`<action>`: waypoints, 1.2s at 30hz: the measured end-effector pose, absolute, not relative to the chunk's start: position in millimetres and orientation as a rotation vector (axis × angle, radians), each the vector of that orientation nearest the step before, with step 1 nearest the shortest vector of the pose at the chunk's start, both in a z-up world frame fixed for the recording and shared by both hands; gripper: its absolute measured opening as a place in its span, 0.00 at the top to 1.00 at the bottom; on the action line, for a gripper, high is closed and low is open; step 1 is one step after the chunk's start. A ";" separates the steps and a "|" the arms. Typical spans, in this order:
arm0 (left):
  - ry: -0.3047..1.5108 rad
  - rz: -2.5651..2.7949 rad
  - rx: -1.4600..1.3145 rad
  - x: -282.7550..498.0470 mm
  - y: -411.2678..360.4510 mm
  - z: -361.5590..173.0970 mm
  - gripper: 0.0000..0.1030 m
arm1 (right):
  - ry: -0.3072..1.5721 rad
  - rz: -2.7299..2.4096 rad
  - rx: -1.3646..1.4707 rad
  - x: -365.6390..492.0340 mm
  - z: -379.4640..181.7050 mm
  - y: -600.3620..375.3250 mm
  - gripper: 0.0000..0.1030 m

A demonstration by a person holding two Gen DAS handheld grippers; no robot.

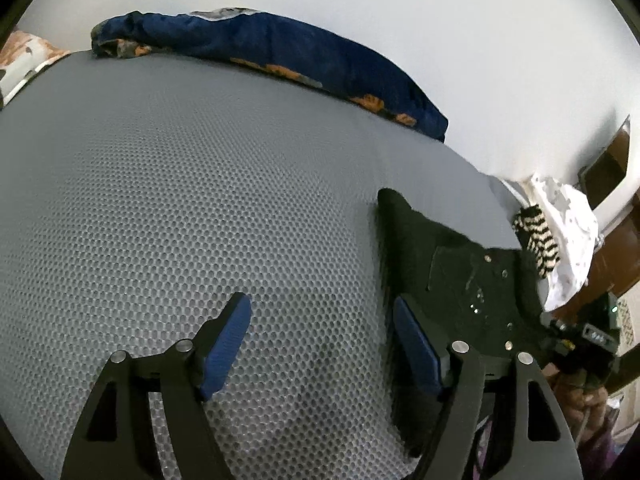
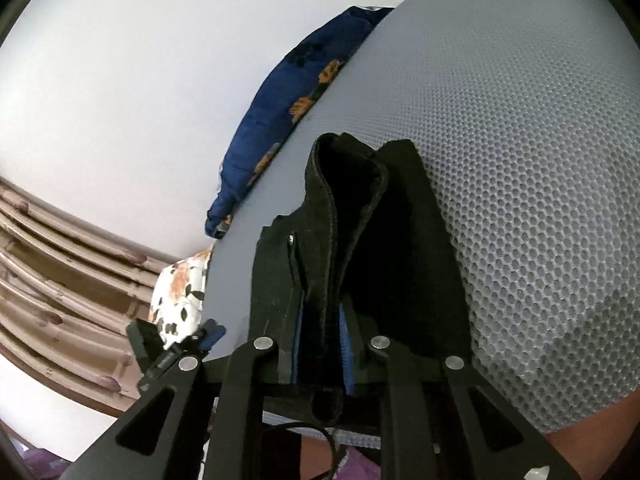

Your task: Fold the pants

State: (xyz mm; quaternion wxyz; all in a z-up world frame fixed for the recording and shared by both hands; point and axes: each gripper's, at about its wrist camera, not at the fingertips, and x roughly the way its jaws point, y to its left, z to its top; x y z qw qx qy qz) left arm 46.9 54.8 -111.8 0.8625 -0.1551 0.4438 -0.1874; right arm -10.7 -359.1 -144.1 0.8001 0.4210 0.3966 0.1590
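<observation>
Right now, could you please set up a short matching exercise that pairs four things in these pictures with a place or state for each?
Things:
1. left hand-held gripper
2. right hand-held gripper
3. black pants
4. blue flowered blanket

Places or states:
A. bunched along the far edge of the grey mesh mattress, by the white wall
B. shut on a fold of dark cloth
C. open, nothing between its blue pads
D. lying on the mattress with one part pinched and raised

Pairs: 1-C, 2-B, 3-D, 4-A
</observation>
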 end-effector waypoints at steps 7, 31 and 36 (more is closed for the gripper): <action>0.968 -0.457 -0.264 43.1 33.5 -118.6 0.28 | 0.899 0.288 0.964 -13.2 -170.8 -370.0 0.87; 0.945 -0.534 -0.196 55.2 -11.7 -111.4 0.28 | 0.860 0.342 1.096 -22.9 -163.5 -384.5 0.88; 0.821 -0.424 -0.279 32.6 57.2 -70.6 0.28 | 0.829 0.486 1.169 -1.2 -118.7 -349.2 0.88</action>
